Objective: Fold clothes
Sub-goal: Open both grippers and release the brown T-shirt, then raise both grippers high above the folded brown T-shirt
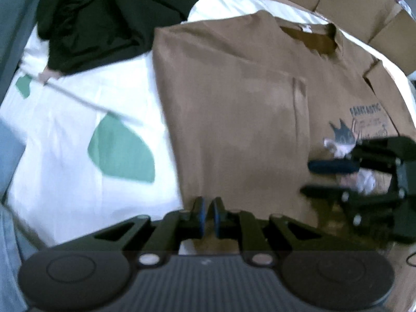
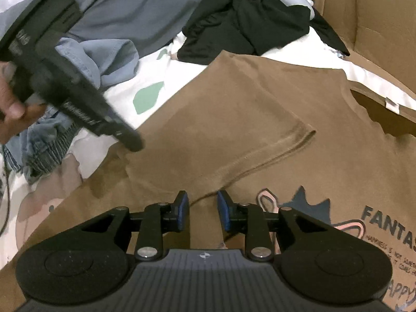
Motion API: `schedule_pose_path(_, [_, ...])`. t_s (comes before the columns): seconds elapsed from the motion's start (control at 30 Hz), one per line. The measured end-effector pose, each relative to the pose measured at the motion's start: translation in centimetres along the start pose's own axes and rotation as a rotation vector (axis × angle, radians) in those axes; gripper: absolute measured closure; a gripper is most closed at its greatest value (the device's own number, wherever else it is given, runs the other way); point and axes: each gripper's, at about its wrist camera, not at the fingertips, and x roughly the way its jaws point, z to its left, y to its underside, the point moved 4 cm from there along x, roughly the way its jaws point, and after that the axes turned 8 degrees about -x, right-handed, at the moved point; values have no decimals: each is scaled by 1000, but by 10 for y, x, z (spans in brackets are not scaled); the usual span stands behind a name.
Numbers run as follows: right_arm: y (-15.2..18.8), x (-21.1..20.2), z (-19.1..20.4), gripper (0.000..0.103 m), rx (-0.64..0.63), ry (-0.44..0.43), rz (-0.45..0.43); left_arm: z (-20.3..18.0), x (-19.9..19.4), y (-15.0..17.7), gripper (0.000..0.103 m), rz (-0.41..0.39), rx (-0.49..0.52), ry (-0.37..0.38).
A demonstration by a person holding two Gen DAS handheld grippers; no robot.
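**Brown T-shirt laid out on the bed, one side folded in**

A brown T-shirt (image 2: 234, 119) is seen spread flat on a white bed sheet (image 1: 78, 182) printed with green leaf shapes (image 1: 122, 153). Its left side is folded inward, so that the hemmed sleeve edge (image 2: 299, 137) lies across the chest. The neckline (image 1: 312, 39) is turned toward the cardboard boxes (image 1: 351, 0) at the far side of the bed. A printed graphic with lettering (image 2: 390, 223) is visible on the front of the shirt.

The left claw (image 1: 208, 215) is held low over the lower edge of the shirt, where the cloth meets the sheet. Its blue pads are brought almost together, and nothing can be seen pinched between them. In the right wrist view the same tool is seen from the side, gripped by a hand (image 2: 13, 109) at the left of the frame.

The right claw (image 2: 201, 208) is held over the shirt just below the folded sleeve. Its jaws are parted, and only the flat cloth beneath is seen in the gap; nothing is gripped.

A crumpled black garment (image 2: 247, 26) is seen lying beyond the shirt, touching its far corner in the left wrist view. Blue-grey clothing (image 2: 111, 59) is piled at the left, near the hand.
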Motion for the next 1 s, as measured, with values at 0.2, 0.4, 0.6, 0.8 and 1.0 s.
schedule_pose_path(0.2, [-10,-17,9,71,21,10,-88,3,-13,17,93,-21,-12,1])
schedule_pose_path(0.4, [-7,-7,35,70,23,-65,-58,0,-20,19,62,-8,-61,-4])
schedule_pose_path(0.6, [9,-13,34,70,113,-68,-32,0,-35,20,56,7,-88,-31])
schedule_pose_path(0.8, [10,-41,20,63,161,-103,-29,0,-58,21,52,-15,-105,-62])
schedule_pose_path(1.0, [3,-101,-10,51,151,-41,-34,-1,-100,20,46,-76,-131,-77])
